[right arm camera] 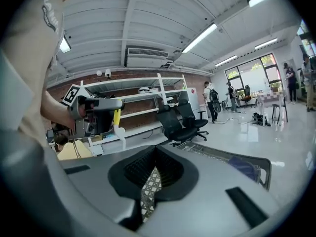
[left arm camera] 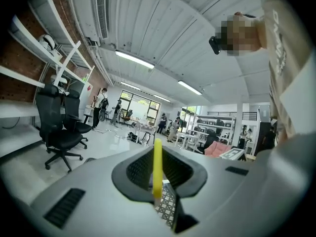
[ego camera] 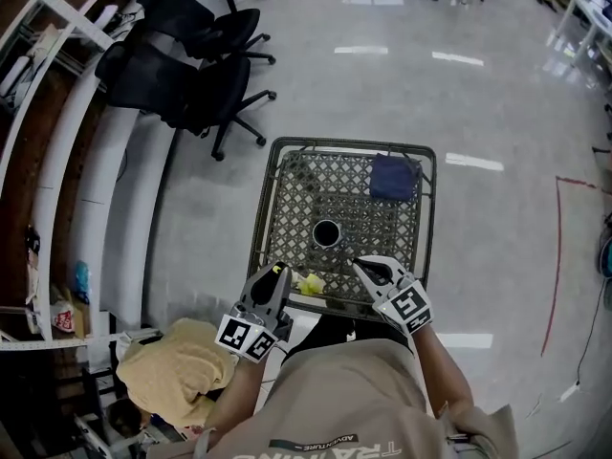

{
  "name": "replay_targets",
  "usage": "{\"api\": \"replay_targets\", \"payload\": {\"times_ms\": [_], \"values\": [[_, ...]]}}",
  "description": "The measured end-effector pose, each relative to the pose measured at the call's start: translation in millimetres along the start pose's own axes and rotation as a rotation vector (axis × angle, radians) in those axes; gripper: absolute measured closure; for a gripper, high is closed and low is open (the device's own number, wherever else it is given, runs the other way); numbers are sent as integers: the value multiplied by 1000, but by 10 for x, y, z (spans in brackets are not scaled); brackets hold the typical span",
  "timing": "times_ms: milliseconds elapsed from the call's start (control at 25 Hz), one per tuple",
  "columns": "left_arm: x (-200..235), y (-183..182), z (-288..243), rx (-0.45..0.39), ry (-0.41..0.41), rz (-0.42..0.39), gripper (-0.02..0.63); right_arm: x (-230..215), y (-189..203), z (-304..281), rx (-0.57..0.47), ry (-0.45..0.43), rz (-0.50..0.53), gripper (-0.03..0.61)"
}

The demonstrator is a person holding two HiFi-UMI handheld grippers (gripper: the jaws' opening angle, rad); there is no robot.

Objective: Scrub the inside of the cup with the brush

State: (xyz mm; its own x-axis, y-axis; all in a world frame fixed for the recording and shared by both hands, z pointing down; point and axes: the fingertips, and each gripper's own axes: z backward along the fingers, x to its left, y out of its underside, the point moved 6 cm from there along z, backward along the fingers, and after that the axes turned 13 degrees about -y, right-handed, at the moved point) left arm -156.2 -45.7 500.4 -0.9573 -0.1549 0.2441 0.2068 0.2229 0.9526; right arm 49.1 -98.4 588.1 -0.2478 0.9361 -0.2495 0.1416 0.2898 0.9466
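A black cup (ego camera: 326,233) stands upright, mouth up, in the middle of the metal mesh table (ego camera: 271,189). My left gripper (ego camera: 277,273) is shut on the brush (ego camera: 310,282) and hovers at the table's near edge, short of the cup. The brush's yellow handle (left arm camera: 157,167) runs up between the shut jaws in the left gripper view. In the right gripper view the left gripper (right arm camera: 101,115) shows with the yellow handle and pale head of the brush (right arm camera: 118,127) hanging from it. My right gripper (ego camera: 367,268) is shut on nothing, near the front edge to the right of the cup.
A folded blue cloth (ego camera: 394,177) lies at the table's far right corner. Black office chairs (ego camera: 186,65) stand at the far left by white shelving (ego camera: 57,151). A tan bag (ego camera: 177,371) sits on the floor near my left side.
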Motion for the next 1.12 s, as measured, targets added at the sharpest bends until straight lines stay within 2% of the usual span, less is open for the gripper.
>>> {"api": "replay_targets", "payload": {"times_ms": [240, 360, 400, 440, 480, 560, 640, 840, 1120], "values": [[79, -16, -110, -23, -5, -15, 560, -140, 196, -174, 11, 9, -12, 565], [59, -38, -187, -31, -7, -10, 560, -330, 545, -244, 21, 15, -16, 561], [58, -58, -203, -31, -12, -12, 560, -404, 683, -292, 39, 12, -16, 537], [61, -82, -203, -30, -21, -19, 560, -469, 802, -356, 61, 2, -15, 441], [65, -103, -189, -25, -32, -33, 560, -522, 897, -427, 84, -15, -13, 381], [79, -105, -137, -6, -48, -55, 560, -577, 1048, -577, 122, -46, 3, 334], [118, -73, -57, 11, -61, -40, 560, -580, 1184, -743, 159, -61, 34, 278], [161, 26, 34, 36, -77, -12, 560, -716, 1475, -1101, 210, -62, 82, 199], [223, 114, 11, 77, -60, -35, 560, -860, 1686, -1504, 245, -58, 96, 172]]}}
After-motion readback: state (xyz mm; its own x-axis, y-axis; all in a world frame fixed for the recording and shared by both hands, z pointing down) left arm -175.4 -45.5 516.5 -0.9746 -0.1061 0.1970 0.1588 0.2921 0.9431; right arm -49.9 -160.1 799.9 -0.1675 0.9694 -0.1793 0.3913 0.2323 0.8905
